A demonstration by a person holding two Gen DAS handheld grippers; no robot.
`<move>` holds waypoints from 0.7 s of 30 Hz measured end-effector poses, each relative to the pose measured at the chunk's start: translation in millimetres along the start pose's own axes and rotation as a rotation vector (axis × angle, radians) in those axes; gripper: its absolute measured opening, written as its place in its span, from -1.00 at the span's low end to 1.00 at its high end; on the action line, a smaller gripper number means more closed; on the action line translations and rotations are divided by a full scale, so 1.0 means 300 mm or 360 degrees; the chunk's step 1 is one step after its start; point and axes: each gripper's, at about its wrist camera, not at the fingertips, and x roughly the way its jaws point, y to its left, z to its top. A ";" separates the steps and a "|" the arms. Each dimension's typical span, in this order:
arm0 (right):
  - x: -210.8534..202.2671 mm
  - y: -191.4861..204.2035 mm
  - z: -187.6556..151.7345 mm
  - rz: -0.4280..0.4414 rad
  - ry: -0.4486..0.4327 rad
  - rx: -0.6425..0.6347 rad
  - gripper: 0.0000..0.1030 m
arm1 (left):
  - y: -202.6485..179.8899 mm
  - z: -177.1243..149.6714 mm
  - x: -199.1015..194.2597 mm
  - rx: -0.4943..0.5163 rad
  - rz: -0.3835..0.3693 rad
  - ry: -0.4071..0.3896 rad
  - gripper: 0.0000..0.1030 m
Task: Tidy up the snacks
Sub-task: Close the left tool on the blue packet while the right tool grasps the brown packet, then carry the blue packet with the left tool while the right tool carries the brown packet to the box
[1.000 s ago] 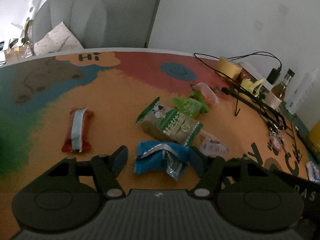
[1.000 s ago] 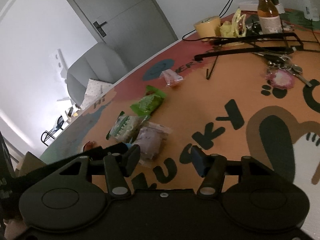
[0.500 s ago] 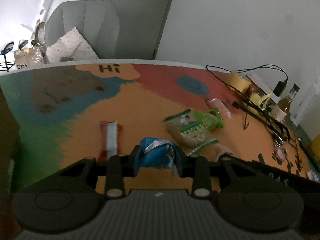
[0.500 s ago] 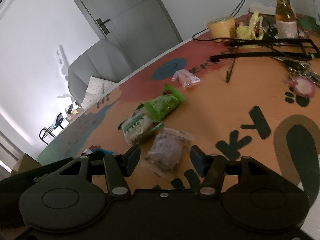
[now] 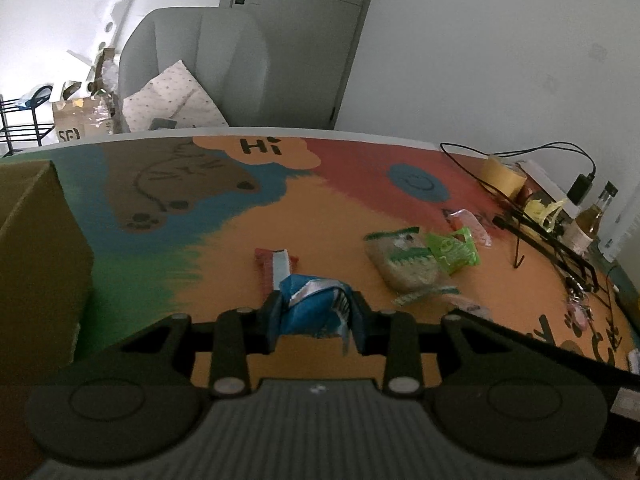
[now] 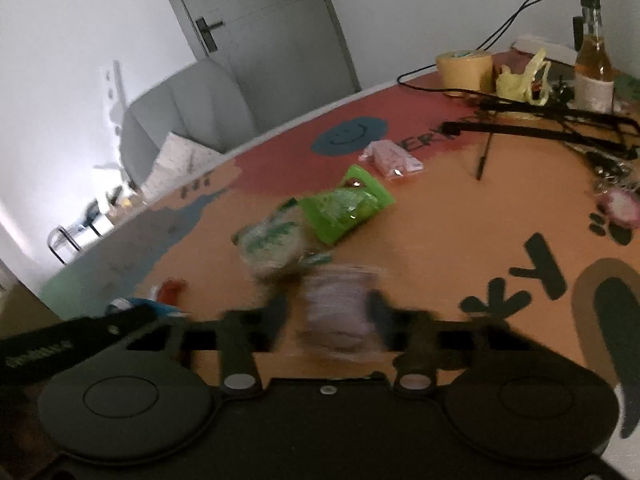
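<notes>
Since the earlier frames both pairs of jaws have been closing, each onto a snack that lay loose on the table a moment before. On the left, the left gripper (image 5: 316, 322) now pinches the crumpled blue foil snack packet (image 5: 314, 308) between its fingers, the packet raised off the colourful printed tabletop (image 5: 224, 248). Just beyond it lies the red snack bar with a pale blue stripe (image 5: 274, 266), flat on the orange area. Further right sit the clear cracker pack with green-and-white ends (image 5: 404, 266) and the bright green wrapper (image 5: 454, 250), touching each other, with the small pink sweet packet (image 5: 470, 224) near them. A brown cardboard box (image 5: 38, 256) stands at the left edge. In the right wrist view, which is blurred, the right gripper (image 6: 330, 316) has its fingers pressed against the sides of the pale translucent snack pouch (image 6: 338, 310), close to the table. Behind, a roll of tan tape (image 6: 464, 68) and an amber glass bottle (image 6: 594, 60) stand near the far edge.
</notes>
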 end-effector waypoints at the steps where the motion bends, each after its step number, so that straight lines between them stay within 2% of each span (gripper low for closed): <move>1: -0.002 -0.004 0.001 0.0031 0.0013 0.0001 -0.39 | 0.000 -0.001 -0.004 0.0001 0.0001 -0.0001 -0.34; 21: -0.147 0.012 -0.014 0.0175 -0.0088 0.0058 -0.46 | 0.028 0.018 -0.133 -0.0008 -0.0013 -0.0092 -0.34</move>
